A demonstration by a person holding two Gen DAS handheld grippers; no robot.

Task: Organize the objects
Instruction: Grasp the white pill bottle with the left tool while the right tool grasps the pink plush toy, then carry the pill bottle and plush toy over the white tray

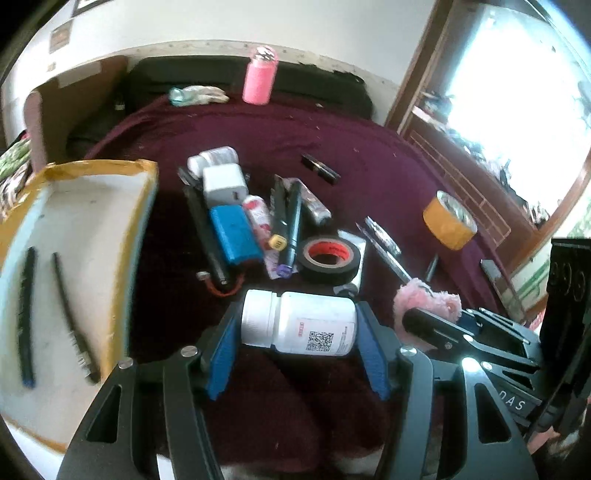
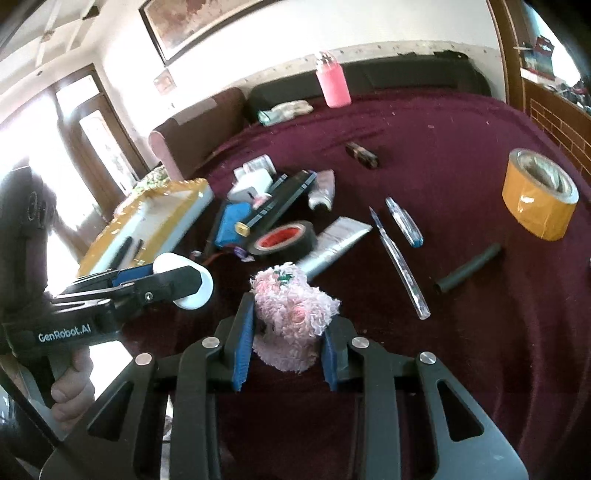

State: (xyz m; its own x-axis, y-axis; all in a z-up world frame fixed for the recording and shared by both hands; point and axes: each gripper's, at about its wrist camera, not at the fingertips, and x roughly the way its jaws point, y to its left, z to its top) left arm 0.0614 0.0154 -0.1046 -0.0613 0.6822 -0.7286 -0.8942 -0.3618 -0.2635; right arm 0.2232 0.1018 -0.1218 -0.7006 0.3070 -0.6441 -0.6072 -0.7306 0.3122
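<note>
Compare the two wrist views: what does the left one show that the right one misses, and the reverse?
Left only: the QR label on the white bottle held in the left gripper.
Right only: the framed picture on the wall and a dark tube on the cloth.
Both: the pink fluffy thing in the right gripper, the tray, black tape, and yellow tape.

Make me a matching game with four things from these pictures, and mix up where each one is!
Things:
1. white bottle
2. fluffy pink toy
3. black tape roll
4. two thin dark sticks

Places:
A. lying in the yellow-edged tray
B. held in the right tool
C. on the maroon cloth, in the middle pile
D. held in the left tool

Pairs: 1-D, 2-B, 3-C, 4-A
</note>
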